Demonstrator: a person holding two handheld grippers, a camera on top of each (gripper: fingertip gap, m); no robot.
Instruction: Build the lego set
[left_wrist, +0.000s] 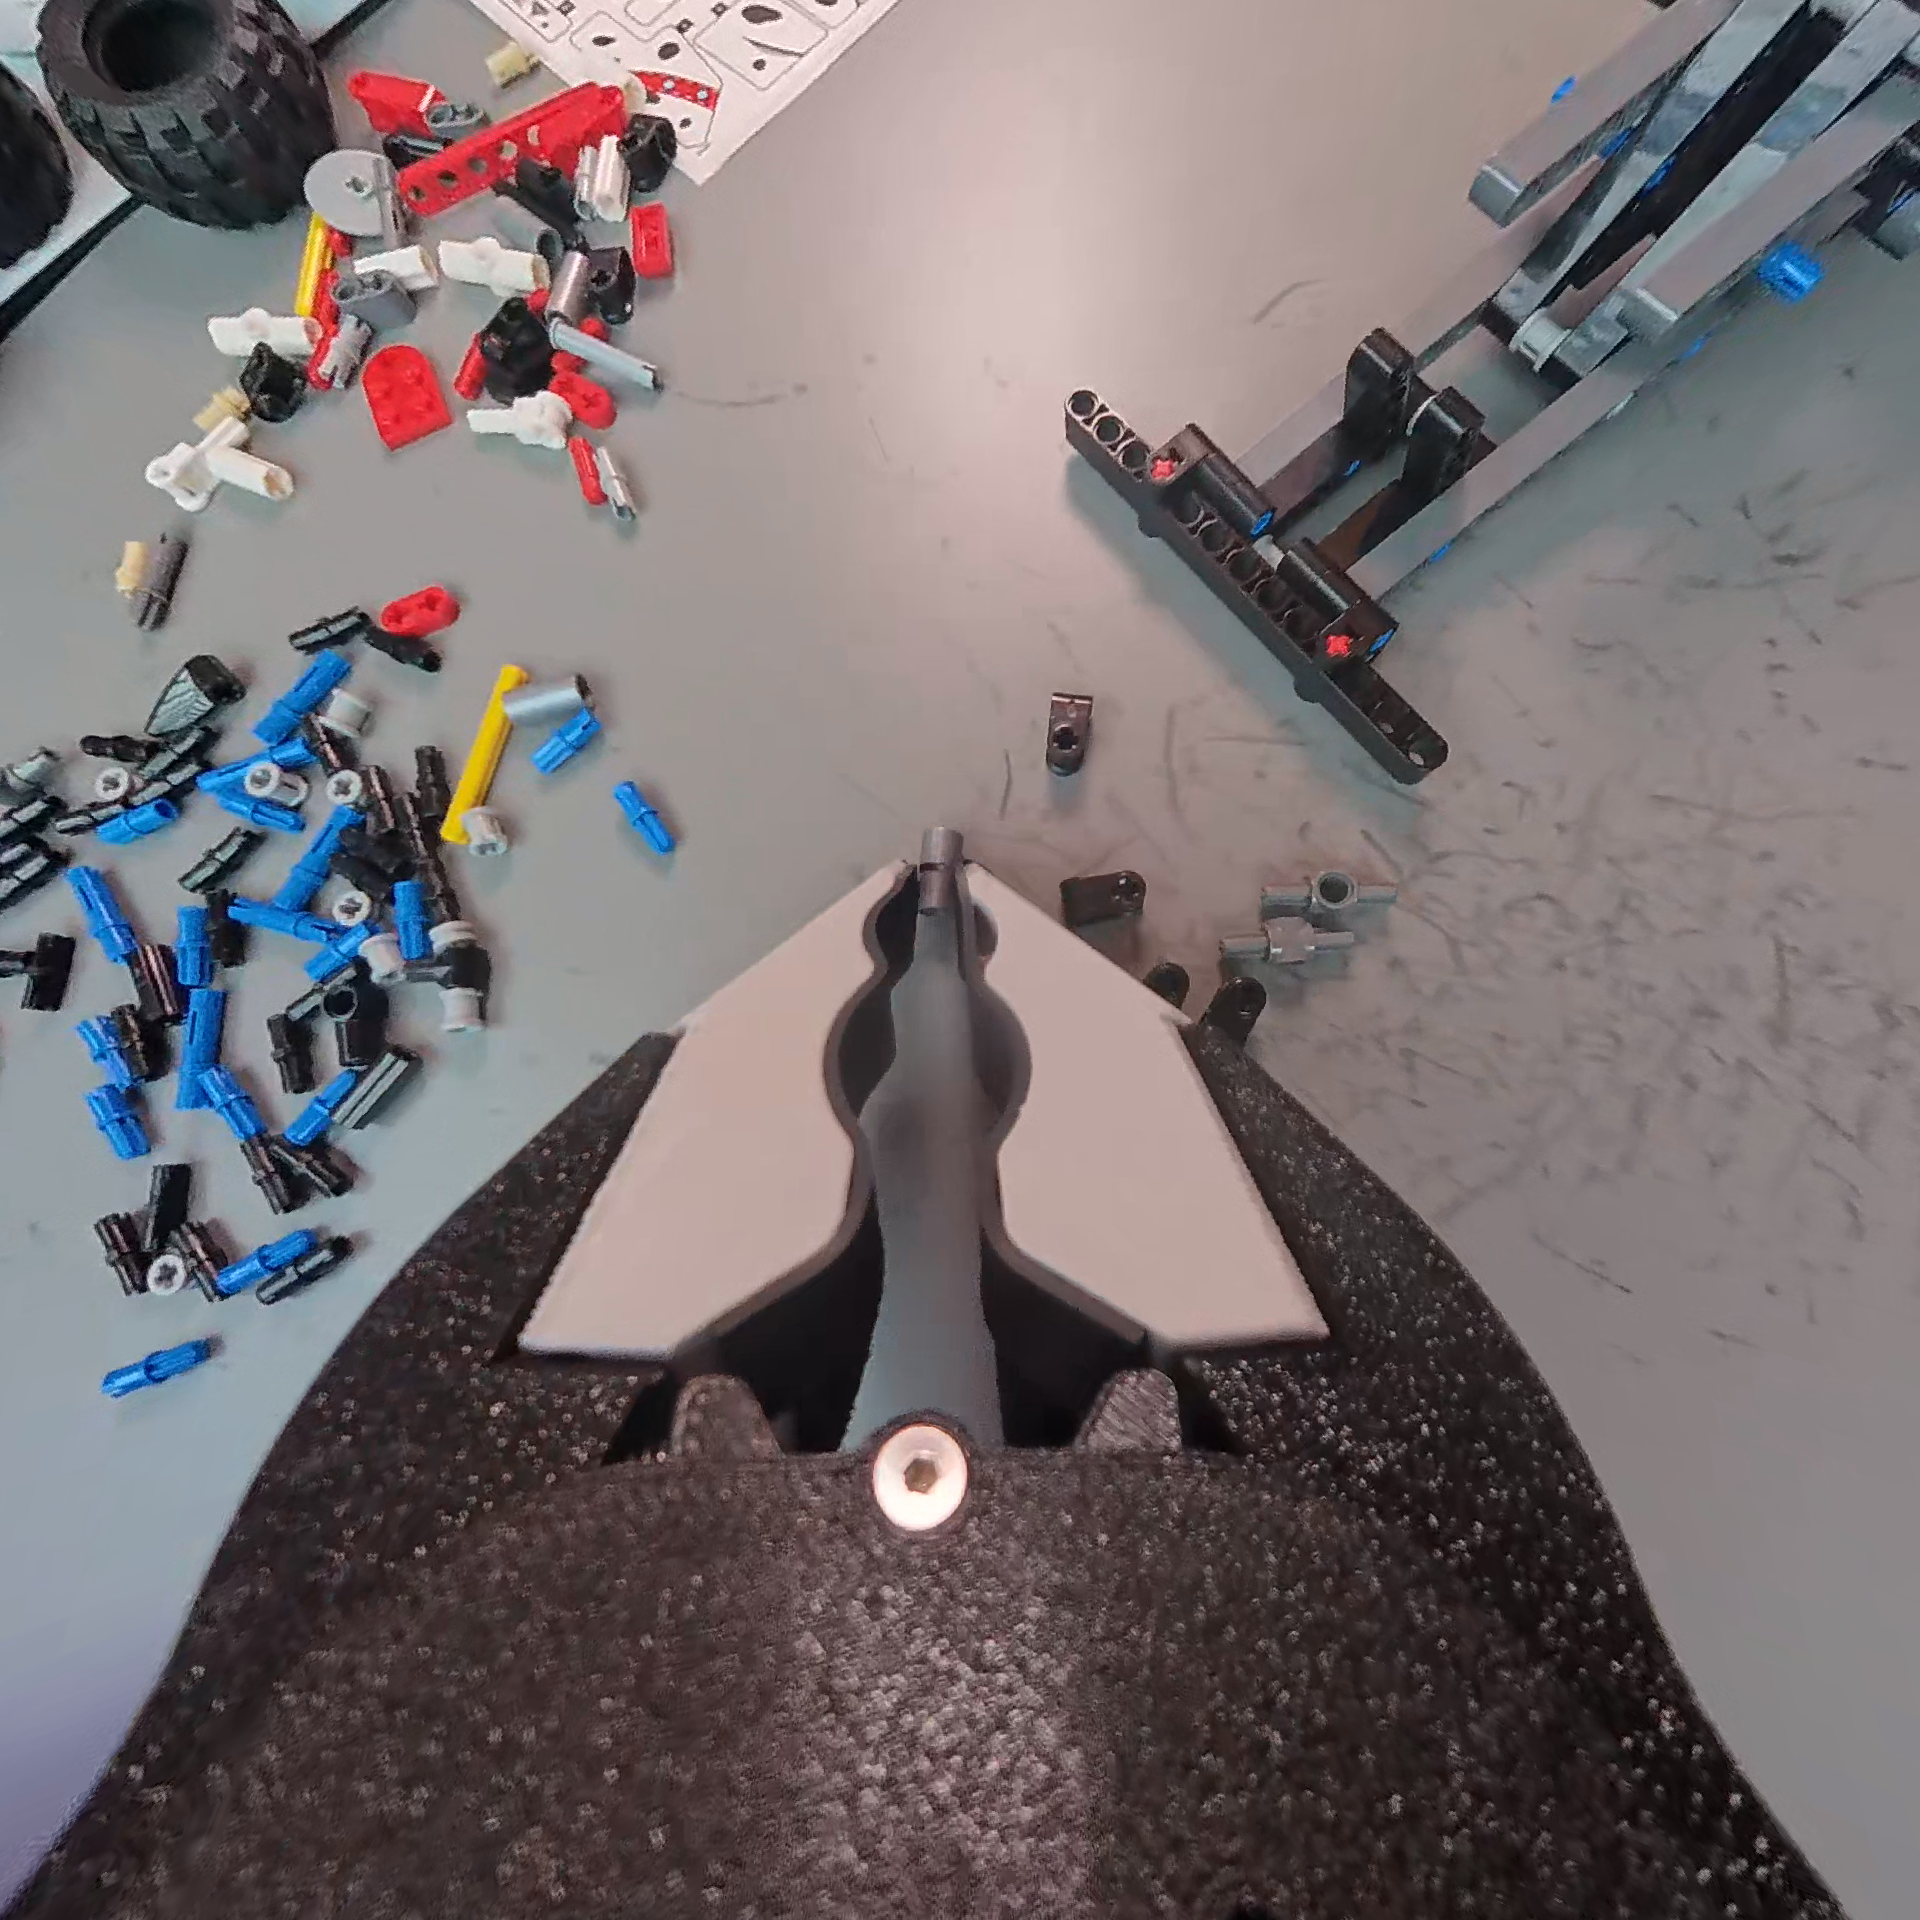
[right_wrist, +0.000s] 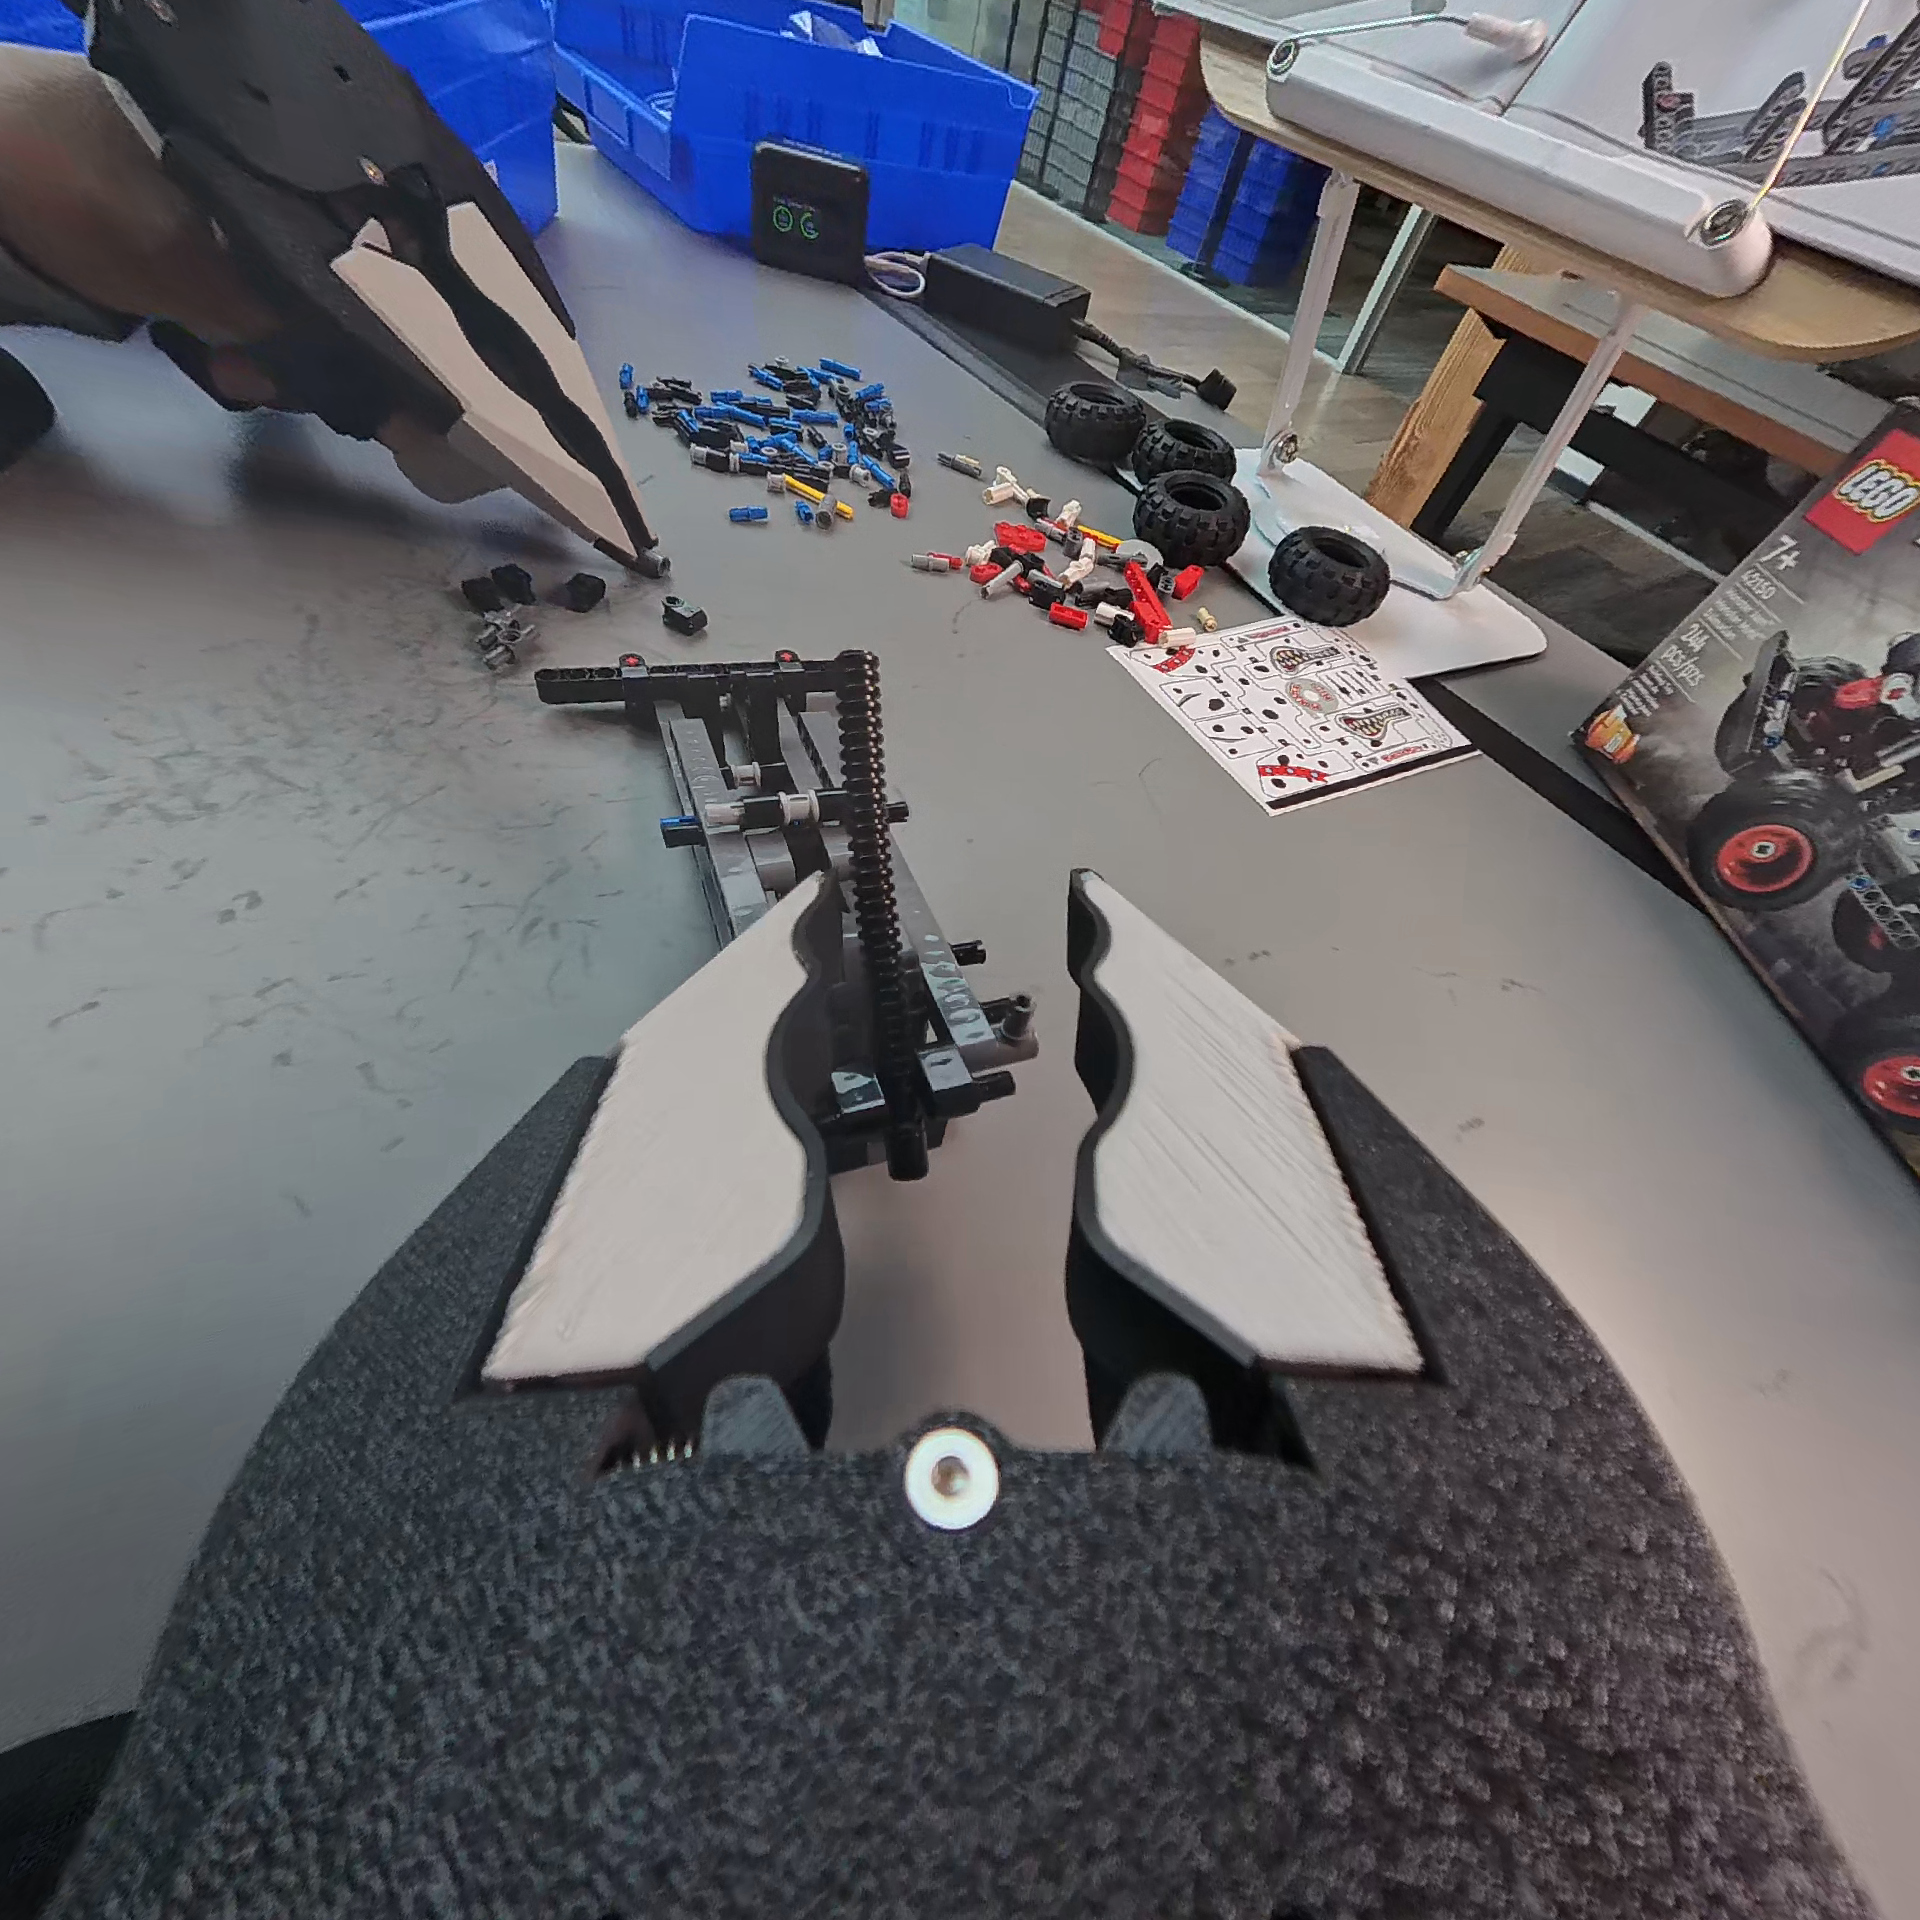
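My left gripper (left_wrist: 940, 881) is shut on a small dark grey pin (left_wrist: 943, 850), its tip low over the grey table; it also shows in the right wrist view (right_wrist: 642, 556). A small black connector (left_wrist: 1067, 732) lies just ahead of it. Black connectors (left_wrist: 1101, 896) and grey axle pins (left_wrist: 1311, 914) lie to its right. The part-built black and grey chassis (left_wrist: 1242, 566) lies at upper right. My right gripper (right_wrist: 951, 883) is open, its jaws on either side of the chassis's near end (right_wrist: 883, 935), the left finger (right_wrist: 675, 1143) close to it.
A pile of blue and black pins (left_wrist: 260, 935) and a red and white parts pile (left_wrist: 468, 291) lie to the left. Black tyres (right_wrist: 1190, 514), a sticker sheet (right_wrist: 1288, 707), the set's box (right_wrist: 1797, 790), blue bins (right_wrist: 790, 114) and a booklet stand (right_wrist: 1507, 104) ring the table. The grippers' ends are close to 25 centimeters from one another.
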